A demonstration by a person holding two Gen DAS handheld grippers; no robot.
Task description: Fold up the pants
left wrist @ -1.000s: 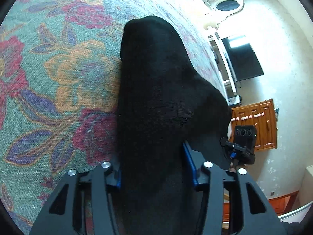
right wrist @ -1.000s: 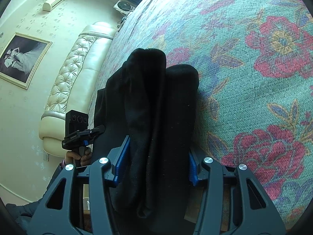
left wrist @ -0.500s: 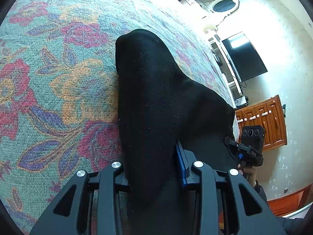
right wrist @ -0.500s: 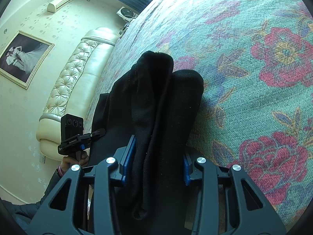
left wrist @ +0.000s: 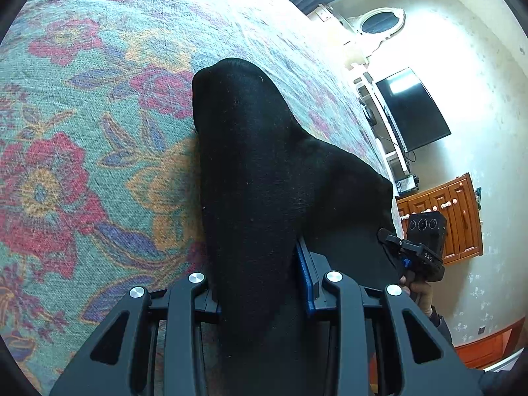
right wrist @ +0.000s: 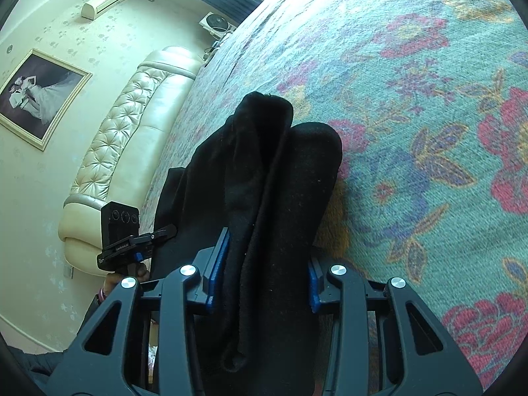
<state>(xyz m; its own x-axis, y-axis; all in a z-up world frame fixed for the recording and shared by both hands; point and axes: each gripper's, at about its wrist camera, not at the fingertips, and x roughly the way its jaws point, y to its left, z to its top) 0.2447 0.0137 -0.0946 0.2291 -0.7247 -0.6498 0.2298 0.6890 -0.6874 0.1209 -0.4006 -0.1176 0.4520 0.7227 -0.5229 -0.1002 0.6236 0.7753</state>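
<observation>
The black pants (left wrist: 264,171) hang between both grippers above the floral bedspread (left wrist: 82,151). My left gripper (left wrist: 260,280) is shut on one bunched end of the pants; the cloth rises from between its blue pads and drapes right toward the other gripper (left wrist: 422,247). My right gripper (right wrist: 264,270) is shut on the other end of the pants (right wrist: 274,171), which stand up in two thick folds. The left gripper shows in the right wrist view (right wrist: 128,241). The fingertips are hidden by cloth.
The bedspread (right wrist: 429,132) fills most of both views. A cream tufted headboard (right wrist: 132,138) and a framed picture (right wrist: 36,99) lie left in the right wrist view. A wall TV (left wrist: 412,109) and a wooden cabinet (left wrist: 455,217) lie right in the left wrist view.
Both grippers' jaws have closed tighter on the bunched pants and drawn back a little over the bed. The cloth stays held at both ends.
</observation>
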